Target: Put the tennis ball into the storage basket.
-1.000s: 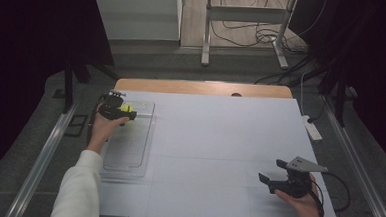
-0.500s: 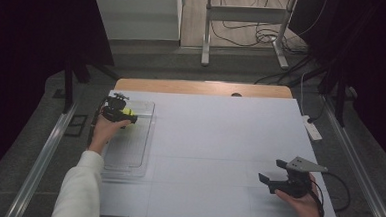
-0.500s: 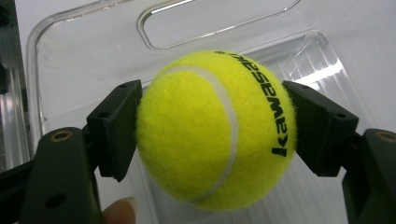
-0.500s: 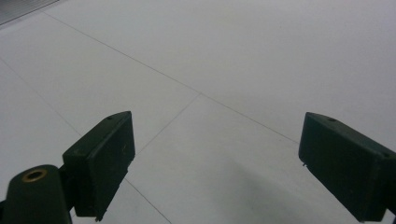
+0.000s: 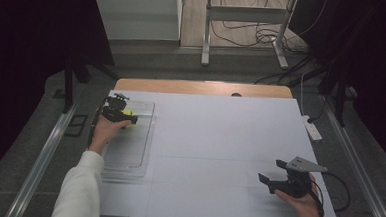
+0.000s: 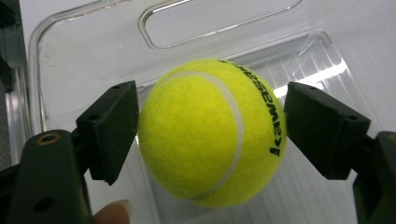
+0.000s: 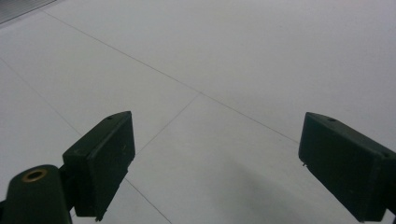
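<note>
A yellow-green tennis ball (image 6: 210, 133) sits between the black jaws of my left gripper (image 6: 211, 107), and both pads touch its sides. Beneath it is a clear plastic tray (image 6: 84, 51). In the high view the left gripper (image 5: 127, 117) holds the ball (image 5: 127, 113) over the far end of the tray (image 5: 128, 150) at the table's left. My right gripper (image 5: 270, 171) rests near the front right of the table, jaws wide apart. In its own view the right gripper (image 7: 215, 140) has only bare white surface between its jaws.
A white sheet (image 5: 219, 140) covers the table, with a wooden edge (image 5: 197, 87) at the far side. A small white object (image 5: 312, 130) lies at the right edge. Cables and a metal stand (image 5: 245, 21) are on the floor beyond.
The left gripper with the ball has shifted slightly to the right over the tray's far end. The right gripper has stayed put.
</note>
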`<control>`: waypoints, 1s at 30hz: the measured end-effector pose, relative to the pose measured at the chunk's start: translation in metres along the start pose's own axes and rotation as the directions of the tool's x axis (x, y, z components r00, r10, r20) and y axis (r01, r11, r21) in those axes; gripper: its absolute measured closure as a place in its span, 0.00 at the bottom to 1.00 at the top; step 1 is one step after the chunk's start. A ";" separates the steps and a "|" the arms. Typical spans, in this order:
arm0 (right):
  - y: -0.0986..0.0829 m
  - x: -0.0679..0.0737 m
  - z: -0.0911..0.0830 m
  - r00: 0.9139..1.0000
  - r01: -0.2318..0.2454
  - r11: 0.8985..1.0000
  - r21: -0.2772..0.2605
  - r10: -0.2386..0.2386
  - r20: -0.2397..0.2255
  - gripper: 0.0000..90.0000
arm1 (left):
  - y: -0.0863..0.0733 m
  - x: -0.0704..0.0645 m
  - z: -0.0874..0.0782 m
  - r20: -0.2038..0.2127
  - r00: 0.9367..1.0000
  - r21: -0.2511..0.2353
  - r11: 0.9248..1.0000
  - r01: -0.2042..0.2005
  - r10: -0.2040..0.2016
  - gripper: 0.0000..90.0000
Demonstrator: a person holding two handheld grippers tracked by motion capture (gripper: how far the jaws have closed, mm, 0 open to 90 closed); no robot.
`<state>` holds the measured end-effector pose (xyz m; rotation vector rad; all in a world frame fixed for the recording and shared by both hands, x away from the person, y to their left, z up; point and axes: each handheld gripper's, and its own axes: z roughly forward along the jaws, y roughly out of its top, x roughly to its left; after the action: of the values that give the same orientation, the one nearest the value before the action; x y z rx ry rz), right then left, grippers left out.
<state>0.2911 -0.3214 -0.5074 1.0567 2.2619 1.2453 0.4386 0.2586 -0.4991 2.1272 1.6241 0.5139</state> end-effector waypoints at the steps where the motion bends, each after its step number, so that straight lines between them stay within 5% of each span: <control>1: 0.000 0.000 0.000 1.000 -0.001 1.000 0.000 0.001 0.000 0.12 | 0.000 0.000 0.000 0.001 1.000 -0.006 1.000 0.000 0.000 0.21; 11: 0.000 -0.002 0.000 1.000 -0.005 1.000 -0.001 0.005 -0.001 0.12 | -0.002 -0.002 -0.012 0.047 0.999 -0.083 0.996 0.015 -0.011 0.17; 19: 0.001 -0.003 0.001 1.000 -0.009 1.000 -0.005 0.009 -0.007 0.12 | -0.009 0.000 -0.025 0.120 0.993 -0.179 0.983 0.044 -0.022 0.17; 30: -0.001 -0.003 -0.001 1.000 -0.015 1.000 -0.007 0.015 -0.006 0.12 | -0.013 -0.001 -0.041 0.181 0.983 -0.252 0.966 0.060 -0.014 0.16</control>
<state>0.2918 -0.3248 -0.5077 1.0713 2.2561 1.2629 0.4061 0.2647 -0.4712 1.8907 1.4134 0.4789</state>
